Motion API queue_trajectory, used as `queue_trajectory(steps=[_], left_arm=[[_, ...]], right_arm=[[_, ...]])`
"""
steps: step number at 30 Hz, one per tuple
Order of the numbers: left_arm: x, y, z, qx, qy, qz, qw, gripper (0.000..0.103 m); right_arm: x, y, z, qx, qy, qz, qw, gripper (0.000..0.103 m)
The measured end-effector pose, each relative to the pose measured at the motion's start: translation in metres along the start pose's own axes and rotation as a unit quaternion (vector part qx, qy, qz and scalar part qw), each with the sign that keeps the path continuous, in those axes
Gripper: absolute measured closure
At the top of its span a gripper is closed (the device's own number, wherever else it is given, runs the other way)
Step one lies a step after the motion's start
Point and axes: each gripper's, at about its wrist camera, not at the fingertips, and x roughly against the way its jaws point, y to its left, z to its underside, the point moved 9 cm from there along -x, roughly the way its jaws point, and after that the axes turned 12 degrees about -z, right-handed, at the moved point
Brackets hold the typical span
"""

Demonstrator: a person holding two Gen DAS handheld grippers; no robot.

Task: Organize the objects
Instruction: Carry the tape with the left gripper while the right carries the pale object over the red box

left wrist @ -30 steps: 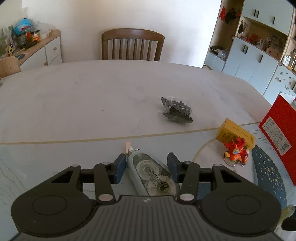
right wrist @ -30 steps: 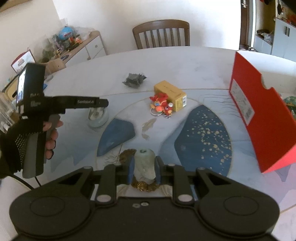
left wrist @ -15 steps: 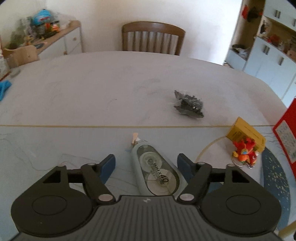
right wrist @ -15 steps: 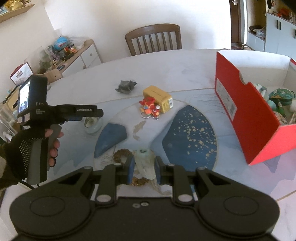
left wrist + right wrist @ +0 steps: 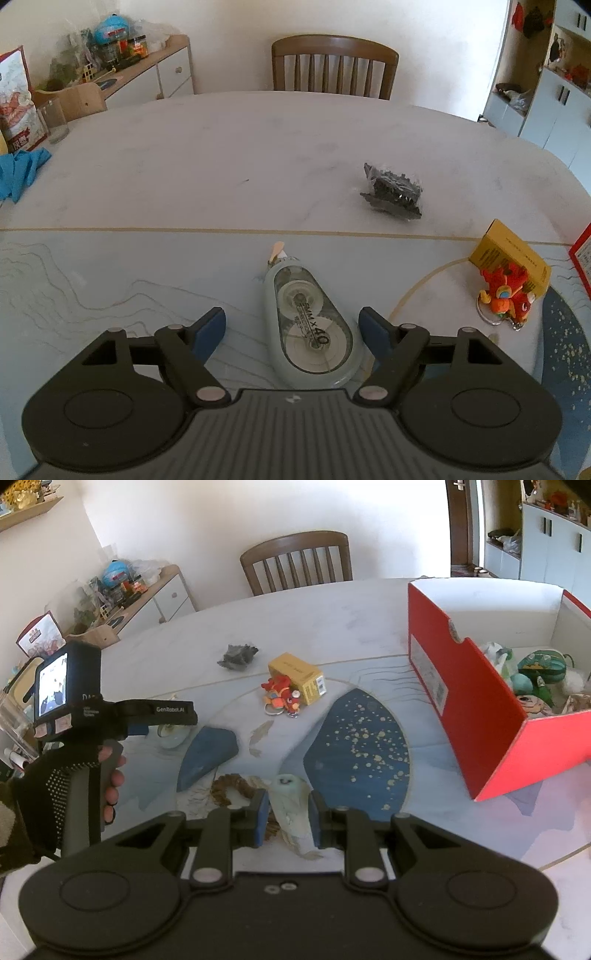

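While both views are looking down at the pale marble-look table (image 5: pixel 229 155), this is the layout:

Left-wrist view:
- L gripper (image 5: pixel 291 326): jaws standing apart, having just been opening; blue pads clear of the tape w/ a gap each side.
- Pale grey-green teardrop correction-tape dispenser w/ clear window (image 5: pixel 308 325): lying flat on the table between the jaws, tip pointing away toward the far edge.
- Clear bag of dark grey small parts (image 5: pixel 393 192): sitting further out, to the right, well apart from the tape.
- Yellow cardboard box (image 5: pixel 508 256): lying at the right edge, w/ the red-orange plush keyring toy (image 5: pixel 504 291) touching its near side.
- Wooden slat-back chair (image 5: pixel 334 66): standing beyond the far edge.

Right-wrist view:
- R gripper (image 5: pixel 286 818): jaws together, clamping a pale mint-white soft figure (image 5: pixel 291 808) that is poking out past the pads.
- Red cardboard shoebox w/ white inside (image 5: pixel 469 675): sitting open at the right, w/ several small toys lying inside.
- L handheld unit: black body, lit screen; gloved hand (image 5: pixel 70 782) gripping its handle at the left.
- Yellow box, red toy, grey bag: lying mid-table, between the L unit and the shoebox.
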Motion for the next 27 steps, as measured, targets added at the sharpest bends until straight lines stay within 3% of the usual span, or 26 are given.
queue_trajectory(steps=[1, 3, 13, 19, 27], left_arm=[[0.001, -0.001, 0.0, -0.002, -0.003, 0.001, 1.0, 0.03], [0.005, -0.004, -0.001, -0.004, -0.01, 0.009, 0.9999, 0.048], [0.026, -0.021, -0.007, -0.024, -0.026, 0.038, 0.9986, 0.049], [0.074, -0.05, -0.014, -0.054, -0.048, 0.086, 0.9937, 0.048], [0.138, -0.103, -0.019, -0.091, -0.065, 0.16, 0.9808, 0.048]], right_arm=[[0.002, -0.001, 0.0, 0.0, 0.0, 0.0, 1.0, 0.081], [0.005, -0.003, 0.0, 0.001, -0.001, 0.0, 1.0, 0.081], [0.025, -0.021, -0.007, -0.006, -0.012, 0.001, 1.0, 0.081], [0.048, -0.038, -0.019, -0.01, -0.026, -0.003, 1.0, 0.081], [0.083, -0.068, -0.042, -0.004, -0.043, -0.003, 0.999, 0.081]])
